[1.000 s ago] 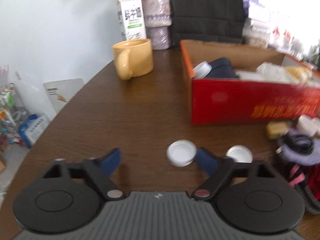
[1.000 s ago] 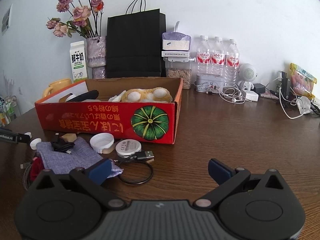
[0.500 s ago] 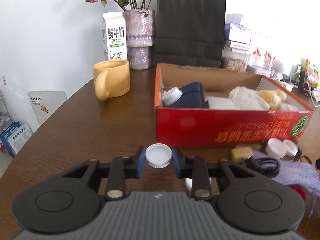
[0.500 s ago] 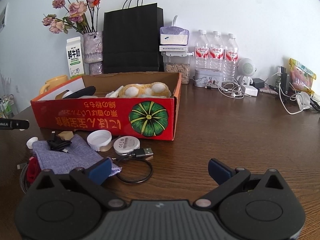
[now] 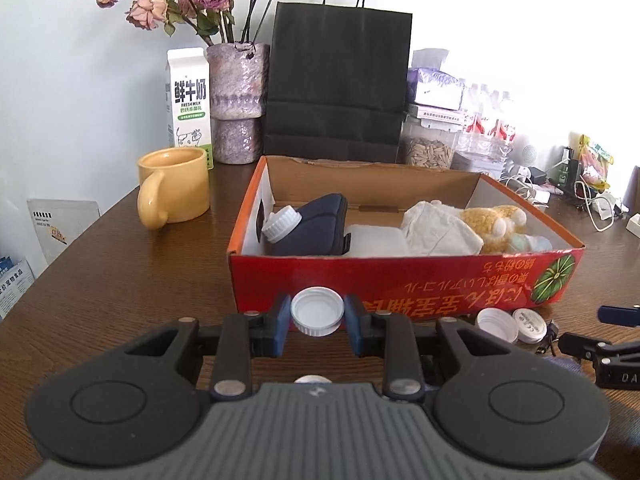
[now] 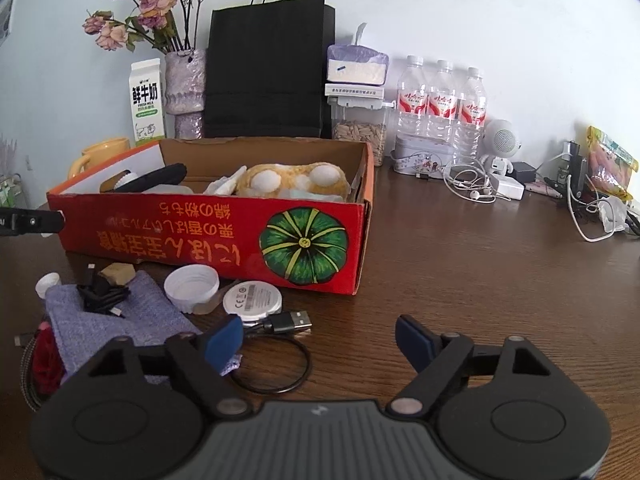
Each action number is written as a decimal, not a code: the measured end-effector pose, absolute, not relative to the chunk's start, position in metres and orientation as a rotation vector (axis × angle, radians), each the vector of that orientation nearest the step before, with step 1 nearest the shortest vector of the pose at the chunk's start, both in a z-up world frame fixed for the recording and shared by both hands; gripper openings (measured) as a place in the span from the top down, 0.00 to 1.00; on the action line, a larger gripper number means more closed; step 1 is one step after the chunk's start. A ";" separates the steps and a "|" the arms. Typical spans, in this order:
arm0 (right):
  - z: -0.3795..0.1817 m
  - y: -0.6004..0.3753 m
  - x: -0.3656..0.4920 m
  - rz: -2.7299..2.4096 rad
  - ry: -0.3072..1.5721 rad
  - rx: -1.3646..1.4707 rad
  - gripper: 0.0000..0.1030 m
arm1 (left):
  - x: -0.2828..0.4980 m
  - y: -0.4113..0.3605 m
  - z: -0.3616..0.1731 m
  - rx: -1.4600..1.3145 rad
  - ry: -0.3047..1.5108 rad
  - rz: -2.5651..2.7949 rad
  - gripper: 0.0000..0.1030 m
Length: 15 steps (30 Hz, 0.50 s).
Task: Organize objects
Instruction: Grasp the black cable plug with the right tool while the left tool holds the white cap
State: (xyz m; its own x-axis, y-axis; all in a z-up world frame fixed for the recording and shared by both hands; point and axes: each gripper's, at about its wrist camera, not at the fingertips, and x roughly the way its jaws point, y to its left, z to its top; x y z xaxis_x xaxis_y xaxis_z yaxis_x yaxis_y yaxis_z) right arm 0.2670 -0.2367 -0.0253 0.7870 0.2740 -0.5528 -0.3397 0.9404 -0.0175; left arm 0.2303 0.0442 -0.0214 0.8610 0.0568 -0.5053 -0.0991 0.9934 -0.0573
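Observation:
My left gripper (image 5: 317,317) is shut on a white bottle cap (image 5: 317,310) and holds it above the table, just in front of the red cardboard box (image 5: 400,280). The box holds a dark pouch with a white-capped bottle (image 5: 316,226), white cloth and a yellow plush toy (image 5: 496,224). My right gripper (image 6: 319,336) is open and empty, low over the table in front of the box (image 6: 200,236). Ahead of it lie a white lid (image 6: 192,286), a round white disc (image 6: 252,300), a USB cable (image 6: 280,344) and a purple cloth (image 6: 116,320).
A yellow mug (image 5: 174,188), milk carton (image 5: 188,96), flower vase (image 5: 238,104) and black paper bag (image 5: 338,80) stand behind the box. Water bottles (image 6: 440,108), a seed jar, earphones (image 6: 472,188) and chargers sit at back right. A small white cap (image 6: 47,282) lies left.
My left gripper closed on the white cap, lifted it off the table and rose toward the box front. The right gripper stayed open and shifted only slightly.

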 end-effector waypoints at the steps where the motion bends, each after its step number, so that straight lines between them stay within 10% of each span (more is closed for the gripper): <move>1: -0.026 -0.237 0.269 0.341 0.584 -0.116 0.26 | 0.230 0.045 -0.023 -0.083 0.528 0.086 0.71; 15: -0.030 -0.228 0.291 0.512 0.638 -0.119 0.72 | 0.227 0.054 -0.034 -0.100 0.543 0.095 0.71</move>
State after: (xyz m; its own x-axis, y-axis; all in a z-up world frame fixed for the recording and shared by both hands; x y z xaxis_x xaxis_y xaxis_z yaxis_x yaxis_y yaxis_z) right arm 0.2908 -0.2283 -0.0302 0.6841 0.4201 -0.5963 -0.4919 0.8693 0.0481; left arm 0.2275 0.0543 -0.0339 0.8519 0.0635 -0.5199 -0.1167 0.9907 -0.0702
